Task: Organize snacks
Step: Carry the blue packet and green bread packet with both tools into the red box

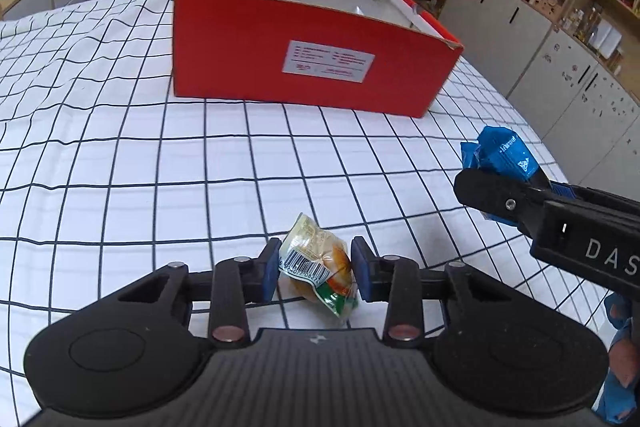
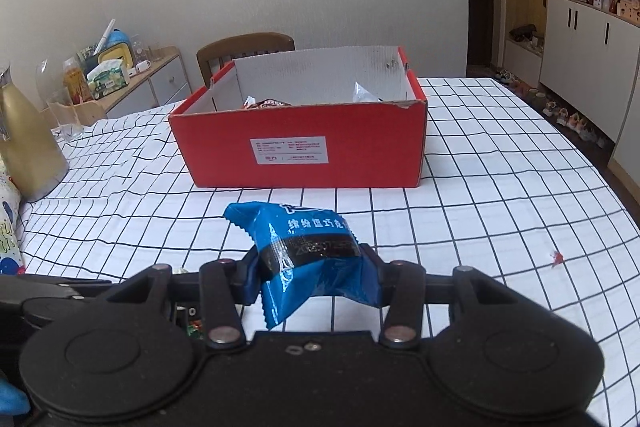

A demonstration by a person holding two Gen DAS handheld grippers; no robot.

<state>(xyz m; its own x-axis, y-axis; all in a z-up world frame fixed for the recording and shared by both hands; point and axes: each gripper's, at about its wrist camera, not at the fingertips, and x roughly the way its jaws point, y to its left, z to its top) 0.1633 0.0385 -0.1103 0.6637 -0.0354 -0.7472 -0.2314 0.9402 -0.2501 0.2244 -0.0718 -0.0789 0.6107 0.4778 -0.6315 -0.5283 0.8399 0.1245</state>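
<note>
I had the left gripper [image 1: 314, 273] low in the middle of the left wrist view, its blue pads on both sides of a small clear plastic snack packet with a barcode and something orange inside [image 1: 320, 269]; the jaws were narrow and seemed to pinch it, though I could not tell if the packet had left the white tablecloth with black grid lines [image 1: 160, 163]. At the right edge of that view, my right gripper [image 2: 310, 269] held a crumpled blue foil snack bag with white characters [image 2: 304, 259] firmly, lifted above the cloth. I judged both snacks were held this way to carry them together to the open red cardboard box with a white label [image 2: 296, 147], which stood in the upper centre. Some packets already lay inside it.
</note>
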